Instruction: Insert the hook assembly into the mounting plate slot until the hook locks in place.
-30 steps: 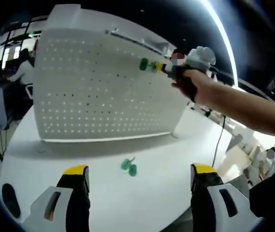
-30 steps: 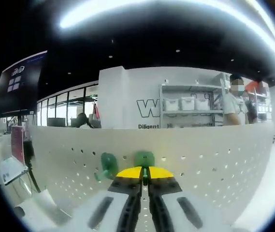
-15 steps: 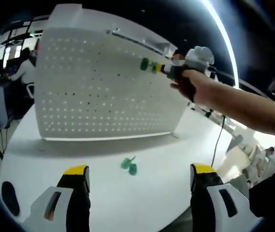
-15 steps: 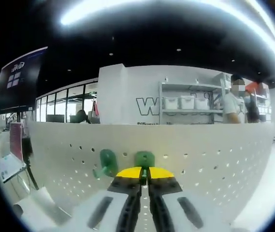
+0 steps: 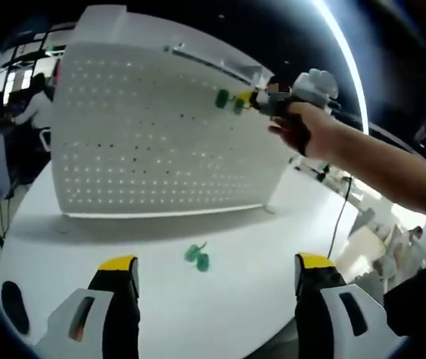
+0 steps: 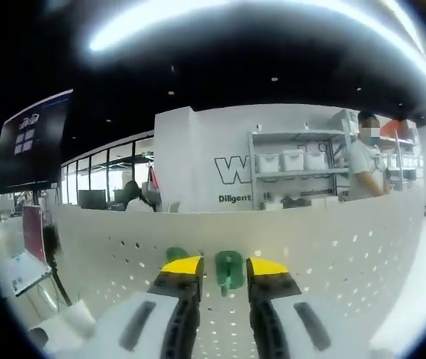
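Note:
A white perforated mounting plate (image 5: 160,142) stands upright on the white table (image 5: 272,247). Two green hooks (image 5: 221,98) (image 5: 237,105) sit side by side near its top edge. My right gripper (image 5: 254,98), held by a person's hand, is right at them. In the right gripper view the jaws of my right gripper (image 6: 224,265) stand open, with one green hook (image 6: 229,274) on the plate (image 6: 332,254) between them, and the other hook (image 6: 175,254) just to the left. A third green hook (image 5: 197,256) lies loose on the table ahead of my open, empty left gripper (image 5: 217,263).
The person's forearm (image 5: 377,161) crosses in from the right above the table. A cable (image 5: 340,217) runs off the table's right edge. Beyond the plate are shelving with bins (image 6: 295,168), a standing person (image 6: 362,161) and a dark screen (image 6: 33,142).
My right gripper's jaws have opened and let go of the green hook, which stays on the plate. The left gripper has not moved.

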Demonstrator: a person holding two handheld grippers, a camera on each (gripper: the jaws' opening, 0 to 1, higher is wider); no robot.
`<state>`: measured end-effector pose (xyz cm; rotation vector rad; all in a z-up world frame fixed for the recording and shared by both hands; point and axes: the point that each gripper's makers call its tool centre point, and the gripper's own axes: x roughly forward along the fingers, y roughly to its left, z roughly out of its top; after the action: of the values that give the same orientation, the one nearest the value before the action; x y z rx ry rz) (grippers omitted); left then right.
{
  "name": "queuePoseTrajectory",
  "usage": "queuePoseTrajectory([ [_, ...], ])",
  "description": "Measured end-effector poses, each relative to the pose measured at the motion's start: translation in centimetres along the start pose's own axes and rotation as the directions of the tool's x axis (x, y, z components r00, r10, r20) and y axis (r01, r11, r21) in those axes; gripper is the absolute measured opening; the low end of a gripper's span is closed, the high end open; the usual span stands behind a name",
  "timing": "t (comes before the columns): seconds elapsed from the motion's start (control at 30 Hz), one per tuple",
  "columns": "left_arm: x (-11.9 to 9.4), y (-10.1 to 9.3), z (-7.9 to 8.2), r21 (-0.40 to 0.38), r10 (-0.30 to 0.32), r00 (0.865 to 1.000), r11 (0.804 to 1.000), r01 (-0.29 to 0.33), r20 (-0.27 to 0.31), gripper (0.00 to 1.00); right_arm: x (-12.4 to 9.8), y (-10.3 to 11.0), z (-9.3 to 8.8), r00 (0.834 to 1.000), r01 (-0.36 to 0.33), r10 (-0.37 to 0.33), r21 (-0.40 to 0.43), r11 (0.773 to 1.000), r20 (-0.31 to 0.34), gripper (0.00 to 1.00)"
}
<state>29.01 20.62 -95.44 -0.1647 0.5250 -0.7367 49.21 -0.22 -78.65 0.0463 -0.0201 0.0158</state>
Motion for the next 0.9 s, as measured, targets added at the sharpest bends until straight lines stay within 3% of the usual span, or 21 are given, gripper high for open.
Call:
queuePoseTrajectory([
  [0.3,0.2,-0.4,-0.6,0.006,-0.007,1.0,1.0,0.007,-0.022,0.86,-2.4,-1.2,1.2,0.999,-0.037,0.037,-0.025,0.999,0.014,0.27],
  [0.5,0.1,-0.4,-0.8,0.006,-0.006,1.0,1.0,0.006,-0.028,0.86,-5.1,-1.1,-1.3,0.988,-0.139,0.137,-0.022,0.99,-0.074,0.29],
  [0.63,0.0,-0.3,-1.1,0.007,0.0,0.999,1.0,0.001,-0.036,0.86,-7.5,-1.5,-3.3,0.982,-0.16,0.151,-0.073,0.984,-0.118,0.29],
  [0.9,-0.3,-0.5,-1.7,0.006,0.004,0.998,1.0,-0.003,-0.058,0.86,-11.4,-1.8,-8.5,0.96,-0.186,0.168,-0.061,0.981,-0.224,0.3],
])
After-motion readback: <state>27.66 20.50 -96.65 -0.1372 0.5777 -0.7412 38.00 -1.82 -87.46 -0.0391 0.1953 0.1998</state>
